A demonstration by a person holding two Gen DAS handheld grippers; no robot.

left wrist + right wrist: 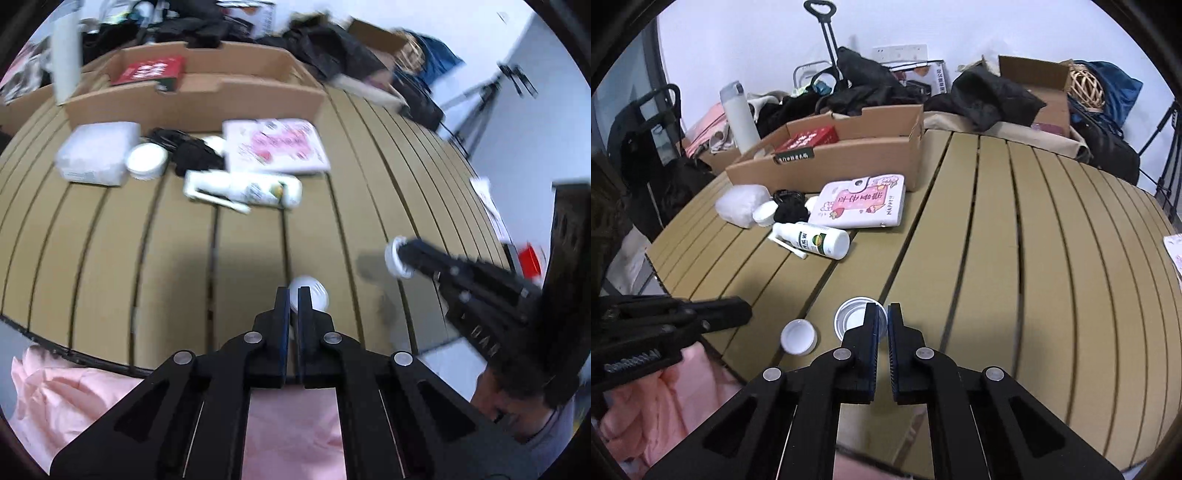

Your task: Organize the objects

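My right gripper (pixel 883 314) is shut on the rim of a small white jar (pixel 855 317), held low over the near edge of the slatted table (pixel 997 258); it shows from the side in the left wrist view (pixel 397 256). My left gripper (pixel 293 297) is shut on the jar's white lid (pixel 312 291), which also shows in the right wrist view (pixel 798 336). Farther back lie a white spray bottle (pixel 816 240), a pink-and-white box (pixel 860 203), a black cable bundle (pixel 788 210), a white round tub (pixel 764 215) and a white packet (pixel 740 205).
An open cardboard tray (pixel 849 162) at the table's back holds a red box (pixel 809 138). A white flask (pixel 738 118), dark bags and clothes are piled behind. Pink cloth (pixel 646 417) lies below the near edge. Papers (pixel 1174 251) sit at the right edge.
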